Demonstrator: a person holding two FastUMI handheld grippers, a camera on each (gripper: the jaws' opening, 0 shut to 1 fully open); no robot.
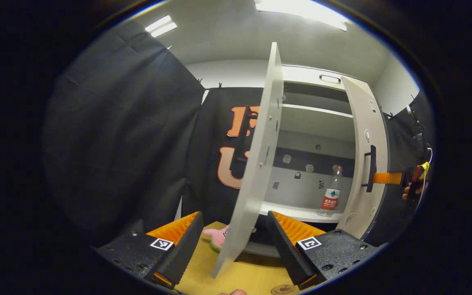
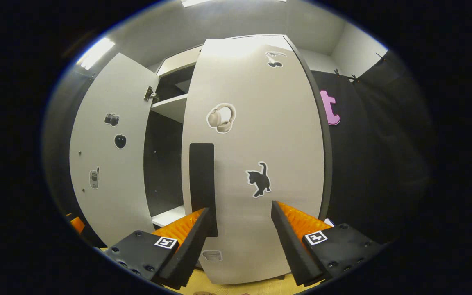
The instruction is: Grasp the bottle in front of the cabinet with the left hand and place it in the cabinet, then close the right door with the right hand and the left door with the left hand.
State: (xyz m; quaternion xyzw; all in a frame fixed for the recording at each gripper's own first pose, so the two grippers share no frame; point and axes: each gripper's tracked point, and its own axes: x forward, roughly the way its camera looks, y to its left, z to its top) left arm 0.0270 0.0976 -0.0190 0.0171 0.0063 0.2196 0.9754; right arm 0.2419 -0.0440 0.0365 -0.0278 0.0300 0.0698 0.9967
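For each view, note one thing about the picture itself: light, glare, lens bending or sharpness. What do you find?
Left gripper view: ceiling lights blow out to white glare; the left door's straight edge leans and the right door bows; the bottle on the shelf reads sharp. Right gripper view: the right door bulges like a barrel, glare washes its top, and the cabinet interior falls into deep shadow.

walls: black cloth [image 1: 117,135] | ceiling: white [image 1: 228,37], strip lights [image 1: 161,26] | tabletop: yellow wood [image 1: 244,278]
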